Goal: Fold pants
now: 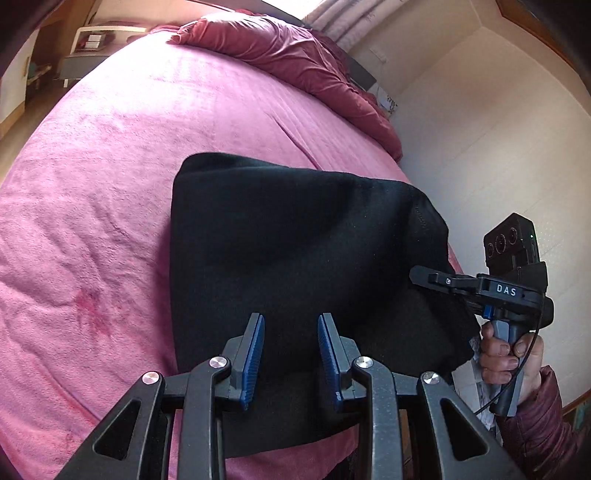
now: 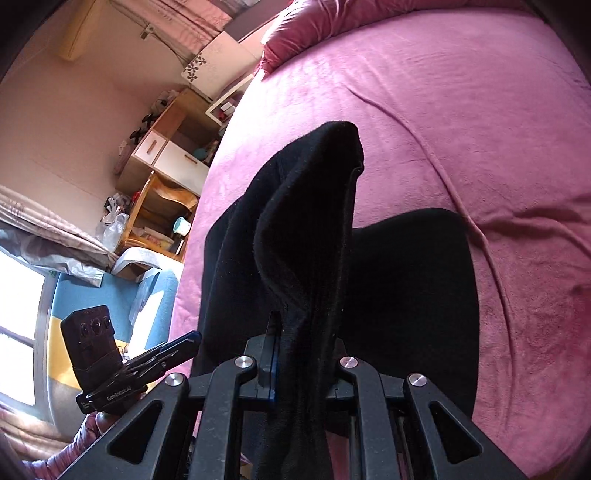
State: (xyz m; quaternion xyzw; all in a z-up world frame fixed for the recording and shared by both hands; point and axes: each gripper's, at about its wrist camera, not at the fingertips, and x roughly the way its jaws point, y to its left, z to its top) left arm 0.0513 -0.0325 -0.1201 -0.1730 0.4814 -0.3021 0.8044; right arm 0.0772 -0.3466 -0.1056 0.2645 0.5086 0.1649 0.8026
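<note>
Indoors, pink bedspread (image 1: 110,184), black pants (image 1: 295,240), wooden shelves (image 2: 162,206), curtains (image 1: 343,18).

Black linkage arms with silver screws are carrying blue ribbed pads (image 1: 255,354); a maroon quilted sleeve (image 1: 535,424) is covering the wrist; white "DAS" lettering (image 1: 506,290) is showing.

The pants (image 1: 295,251) are plain black, no pattern on them. They lie on a bed (image 1: 110,192) covered in pink fleece, with a darker magenta blotch near its left edge. At the far end the quilt (image 1: 295,62) is deep wine red. Both tongs, left (image 1: 291,363) and right (image 2: 301,363), are black with blue pads (image 1: 255,354). The person's sleeve (image 1: 535,424) is maroon.
</note>
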